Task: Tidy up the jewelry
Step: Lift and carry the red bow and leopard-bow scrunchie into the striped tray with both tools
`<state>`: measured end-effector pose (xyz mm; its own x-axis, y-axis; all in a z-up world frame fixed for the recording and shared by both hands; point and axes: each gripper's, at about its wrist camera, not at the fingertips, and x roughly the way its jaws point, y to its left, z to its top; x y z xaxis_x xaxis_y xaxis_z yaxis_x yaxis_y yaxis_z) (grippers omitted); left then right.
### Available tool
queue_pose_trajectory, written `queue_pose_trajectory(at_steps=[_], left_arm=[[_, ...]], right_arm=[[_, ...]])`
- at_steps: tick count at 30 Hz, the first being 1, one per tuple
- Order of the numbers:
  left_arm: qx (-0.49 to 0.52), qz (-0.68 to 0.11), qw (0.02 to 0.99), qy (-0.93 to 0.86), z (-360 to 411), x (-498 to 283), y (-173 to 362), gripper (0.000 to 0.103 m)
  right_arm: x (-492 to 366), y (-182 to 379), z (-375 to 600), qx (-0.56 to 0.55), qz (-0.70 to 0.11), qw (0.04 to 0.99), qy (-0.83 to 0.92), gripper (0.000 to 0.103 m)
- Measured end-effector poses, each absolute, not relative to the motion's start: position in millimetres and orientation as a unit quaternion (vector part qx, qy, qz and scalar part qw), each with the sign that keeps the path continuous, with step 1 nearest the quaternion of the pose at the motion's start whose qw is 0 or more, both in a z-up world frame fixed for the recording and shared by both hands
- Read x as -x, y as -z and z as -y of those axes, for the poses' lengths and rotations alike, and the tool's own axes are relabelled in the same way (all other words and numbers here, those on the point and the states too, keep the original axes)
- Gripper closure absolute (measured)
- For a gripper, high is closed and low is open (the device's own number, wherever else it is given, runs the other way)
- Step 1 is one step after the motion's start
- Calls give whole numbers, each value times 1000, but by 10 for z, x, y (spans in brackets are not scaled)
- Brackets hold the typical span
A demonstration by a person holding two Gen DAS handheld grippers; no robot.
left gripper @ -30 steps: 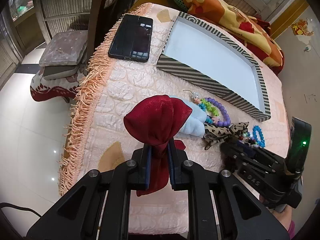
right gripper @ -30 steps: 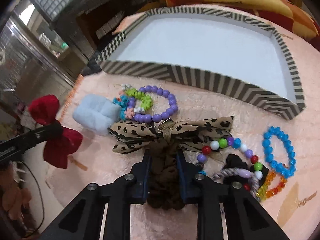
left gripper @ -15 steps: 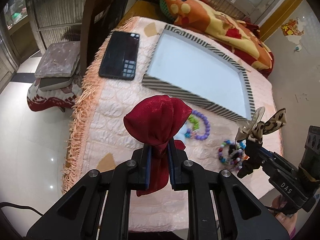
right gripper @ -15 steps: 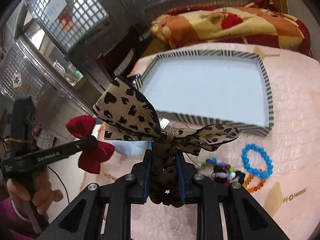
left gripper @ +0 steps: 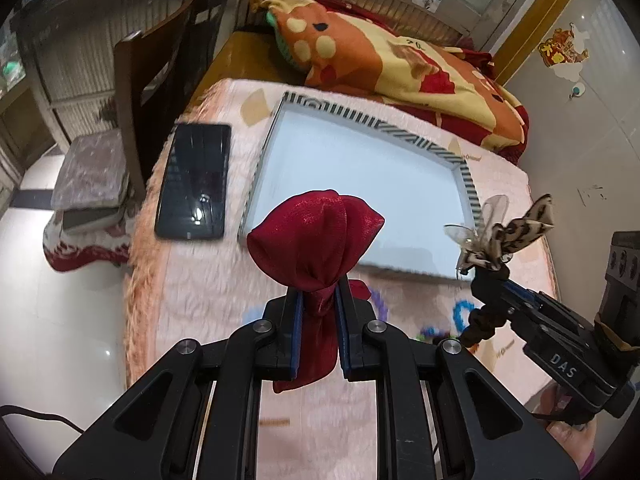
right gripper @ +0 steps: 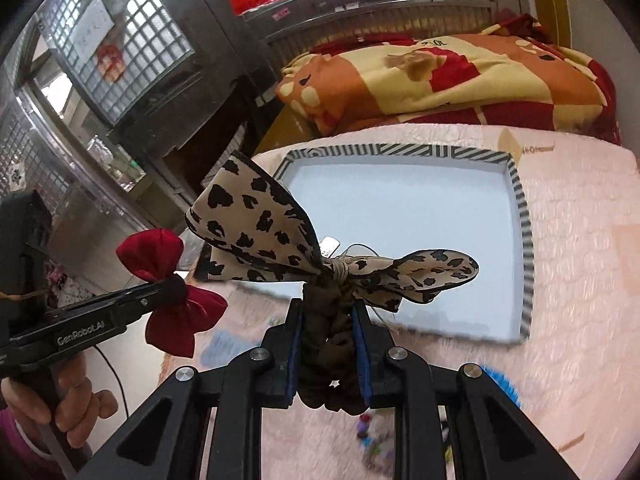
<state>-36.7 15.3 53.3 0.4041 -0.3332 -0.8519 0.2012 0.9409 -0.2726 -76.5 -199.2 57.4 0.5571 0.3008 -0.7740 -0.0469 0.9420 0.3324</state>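
Observation:
My left gripper [left gripper: 317,300] is shut on the knot of a dark red satin bow [left gripper: 316,236], held in the air over the pink quilted table cover; the same red bow [right gripper: 168,280] shows at the left of the right wrist view. My right gripper [right gripper: 327,312] is shut on the brown scrunchie of a leopard-print bow [right gripper: 260,232], also lifted; in the left wrist view this leopard-print bow [left gripper: 516,236] hangs at the right. Beyond both lies a shallow striped-rim tray [left gripper: 466,178] with a white floor; its rim [right gripper: 524,216] has nothing inside it. Bead bracelets [left gripper: 460,312] lie blurred on the cover below.
A black phone [left gripper: 196,180] lies left of the tray near the fringed table edge [left gripper: 140,240]. A patterned orange blanket [left gripper: 400,60] is heaped behind the tray. A wooden chair [left gripper: 136,92] and a cushioned stool [left gripper: 92,168] stand at the left. A person's hand [right gripper: 60,396] grips the left tool.
Both grippers rose from the table with their bows. The leopard bow came up off the bracelet pile, and the tray now lies closer ahead in both views.

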Motion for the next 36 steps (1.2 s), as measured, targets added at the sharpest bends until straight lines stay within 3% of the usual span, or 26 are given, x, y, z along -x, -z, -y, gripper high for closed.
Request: queue_pose_trajectory(at_steps=[21, 25, 32, 36], left_arm=[[7, -574, 803, 159, 271, -712, 80, 90], [-3, -584, 797, 153, 318, -793, 229, 90], [-16, -582, 801, 141, 320, -845, 316, 89], [-25, -575, 806, 140, 328, -813, 280, 75]], right_arm=[[-244, 219, 2007, -186, -551, 811, -61, 81], [-282, 291, 2051, -207, -549, 807, -67, 53], [-179, 160, 2175, -228, -531, 813, -66, 52], [-89, 42, 2226, -227, -520, 821, -60, 48]])
